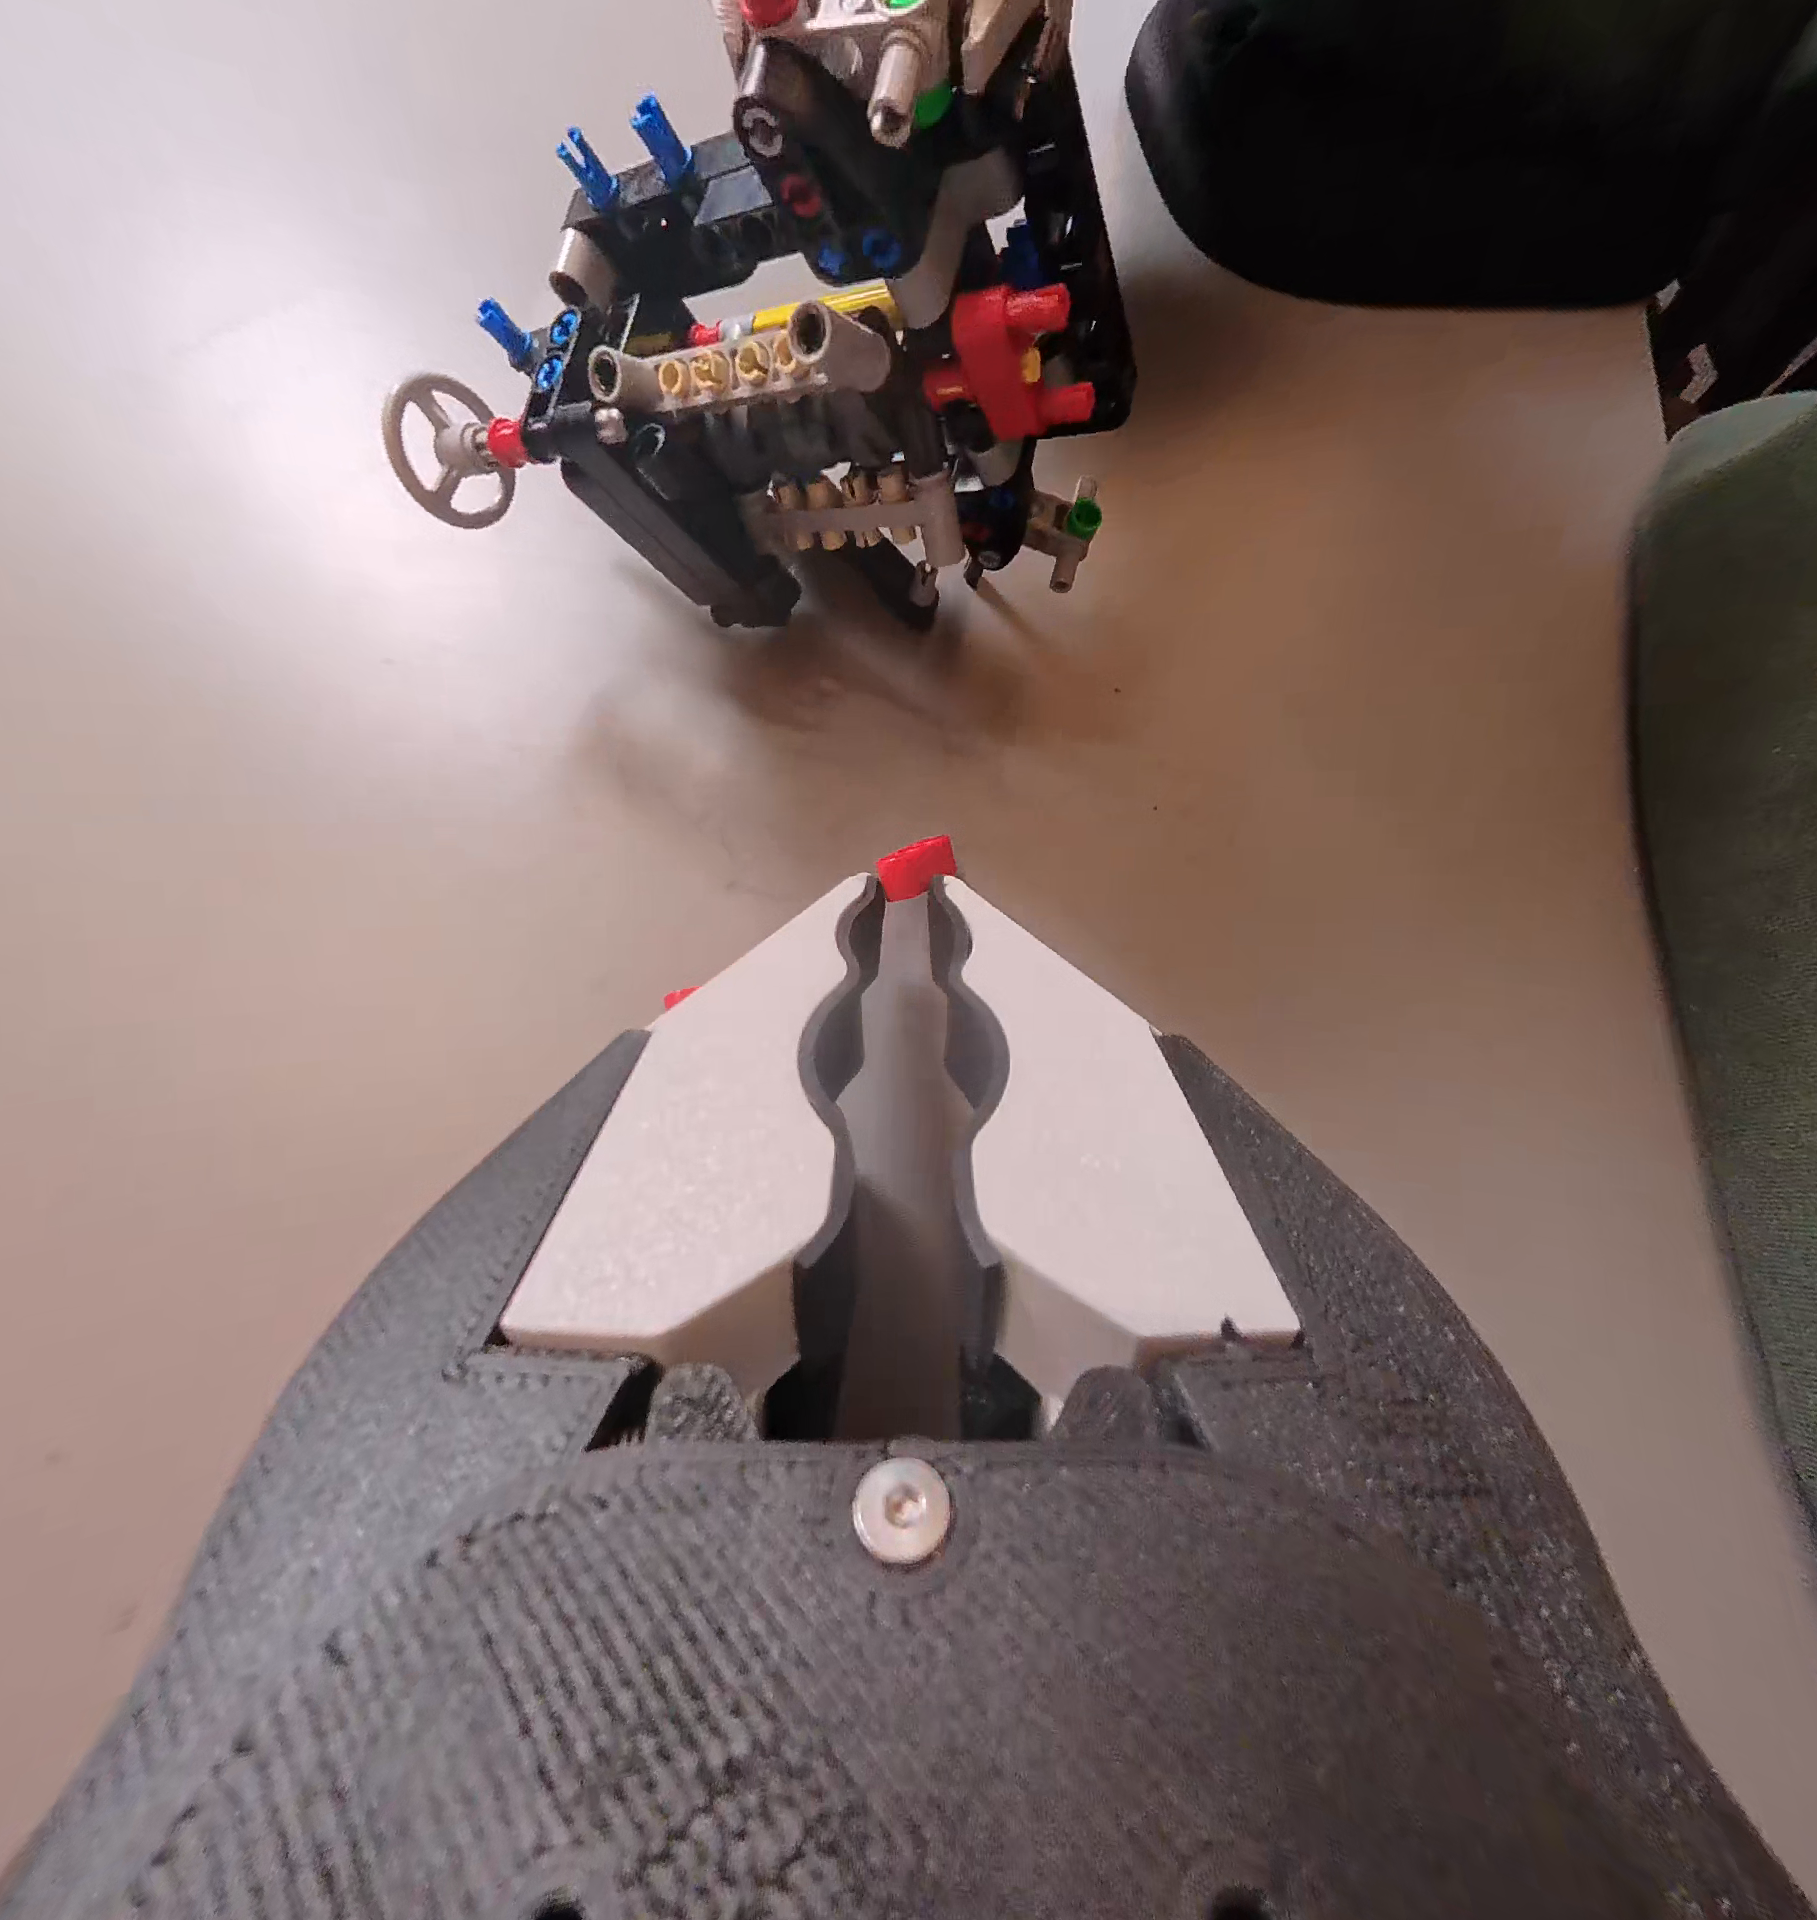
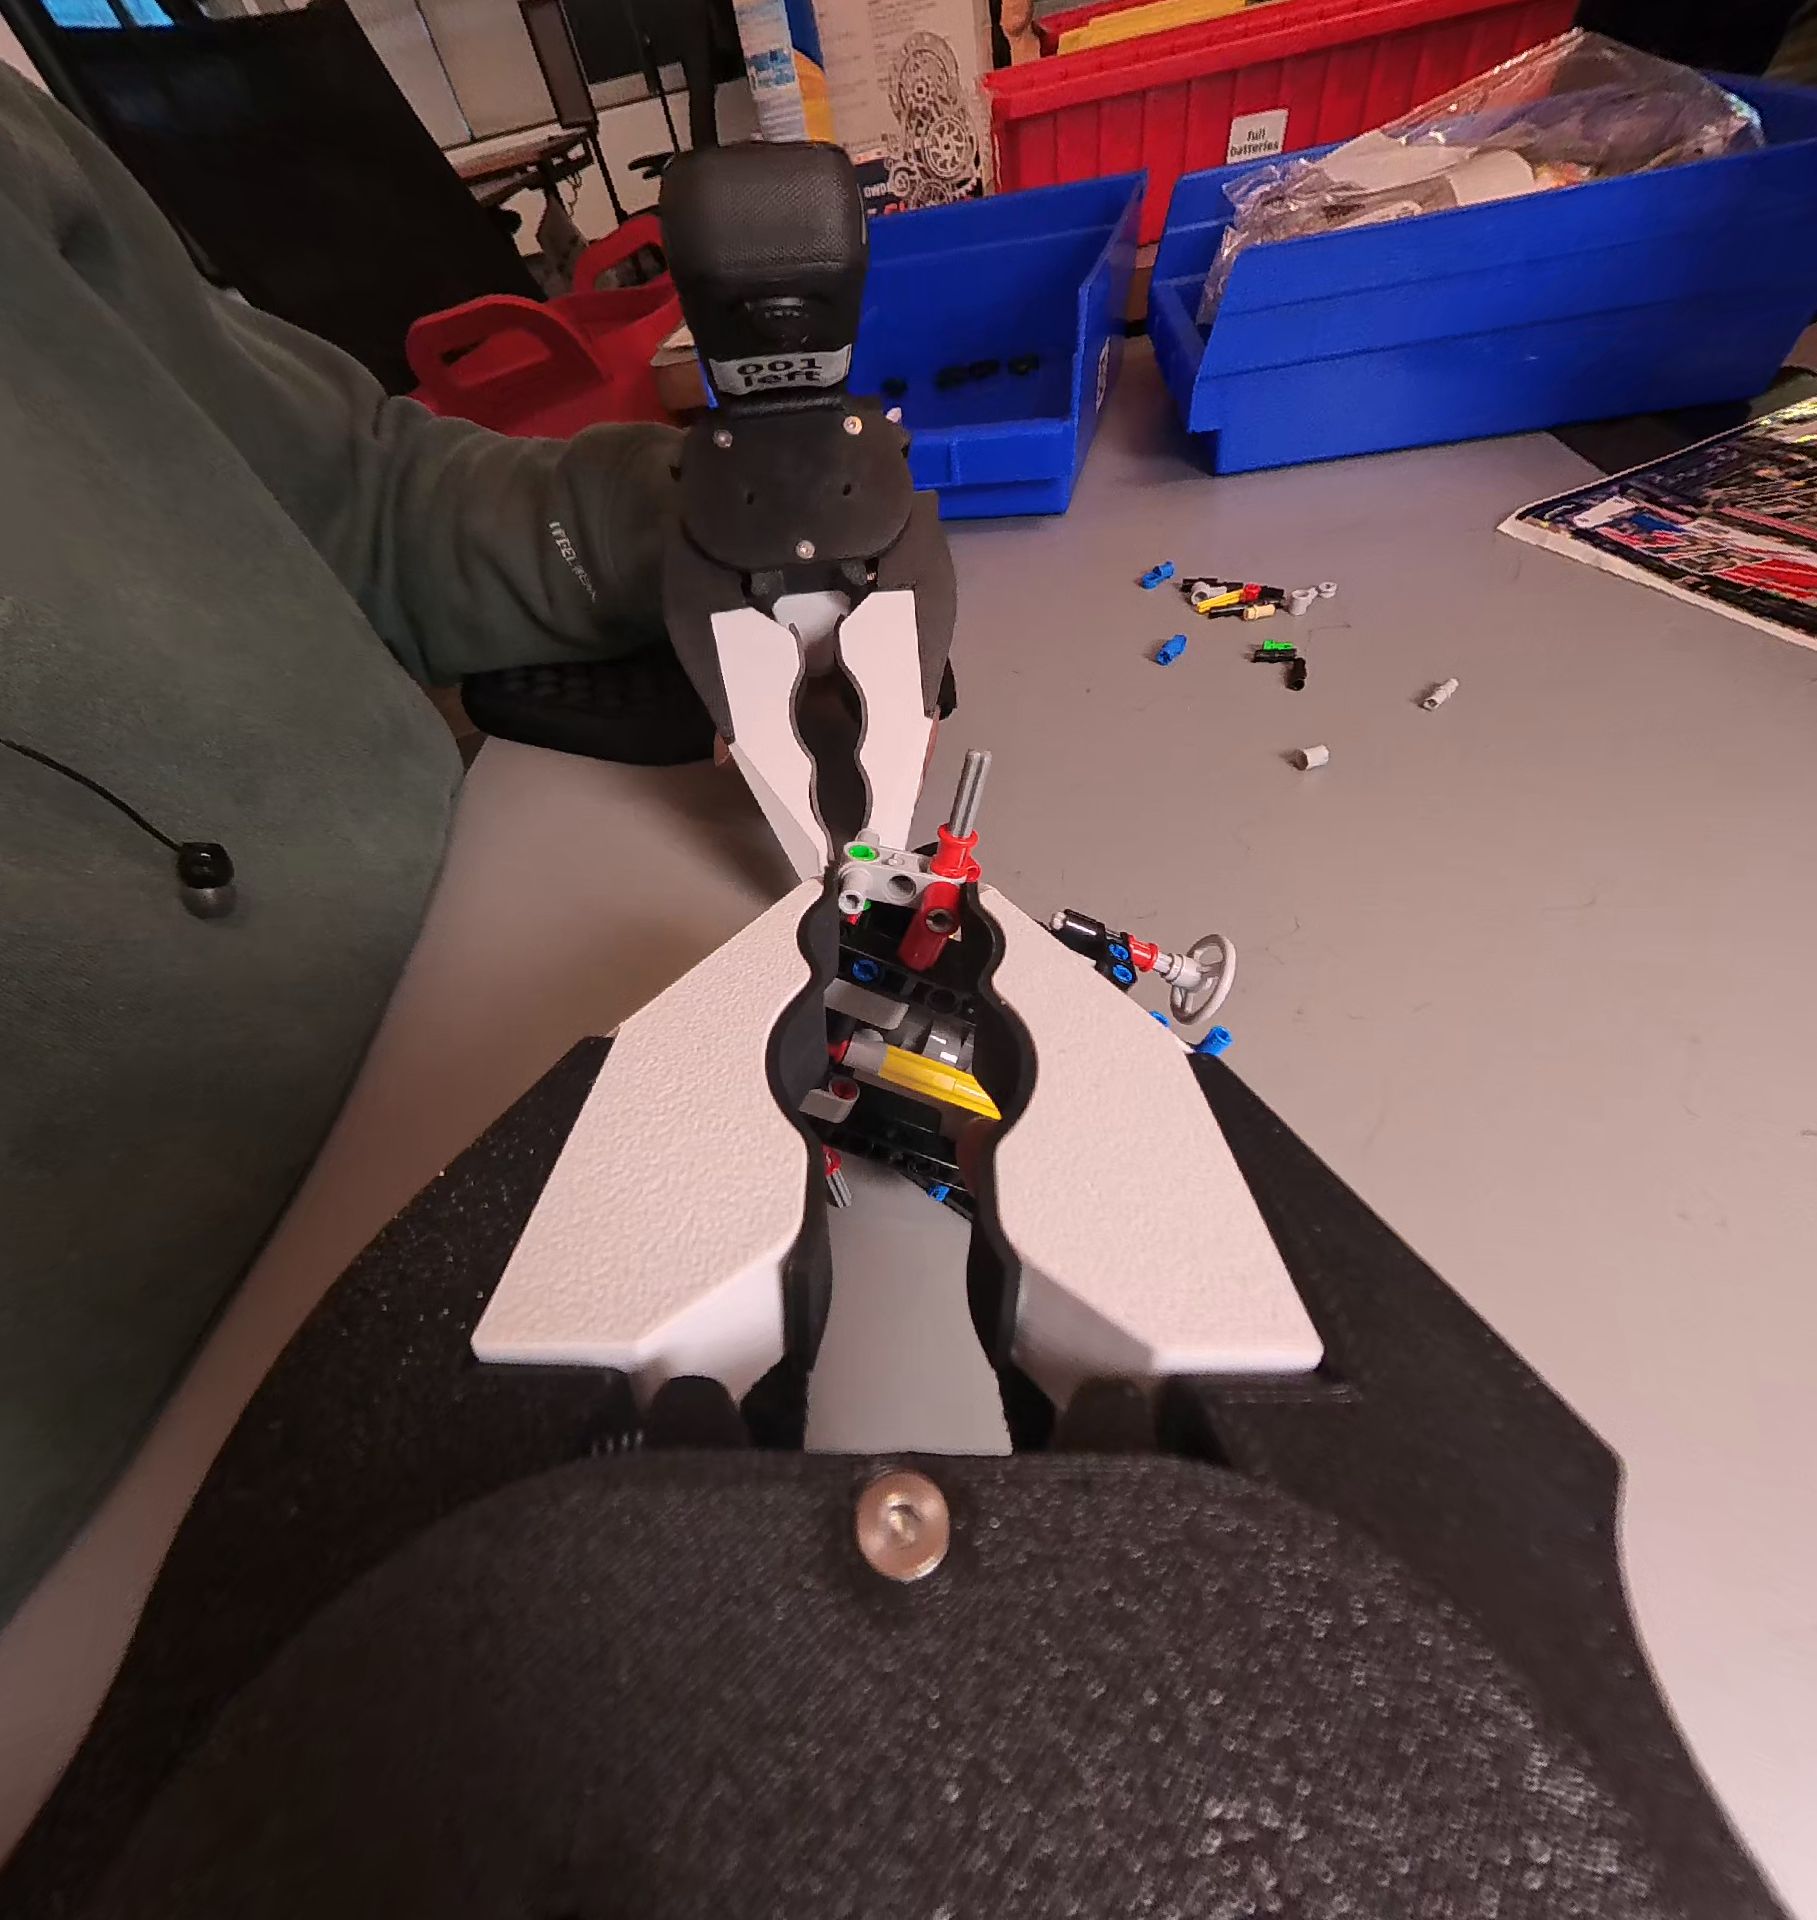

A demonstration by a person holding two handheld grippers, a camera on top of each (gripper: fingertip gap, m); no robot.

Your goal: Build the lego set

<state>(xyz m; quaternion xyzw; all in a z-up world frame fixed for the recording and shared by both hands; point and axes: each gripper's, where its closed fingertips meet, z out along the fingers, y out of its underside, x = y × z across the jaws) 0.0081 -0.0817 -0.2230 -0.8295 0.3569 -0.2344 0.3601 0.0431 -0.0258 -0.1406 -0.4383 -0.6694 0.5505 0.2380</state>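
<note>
Where blue bins (image 2: 1506,343) line its far edge, grey table (image 2: 1506,1039), loose pieces (image 2: 1236,608).

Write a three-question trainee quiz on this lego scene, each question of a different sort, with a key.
1. True or false: the left tool pinches a small red piece.
2. Multiple choice: the grey steering wheel on the lego model is A) lying loose on the table, B) attached to the model, C) in a blue bin.
3. Fill in: the loose small pieces lie on the ____.

Key: 1 true; 2 B; 3 table.
</note>
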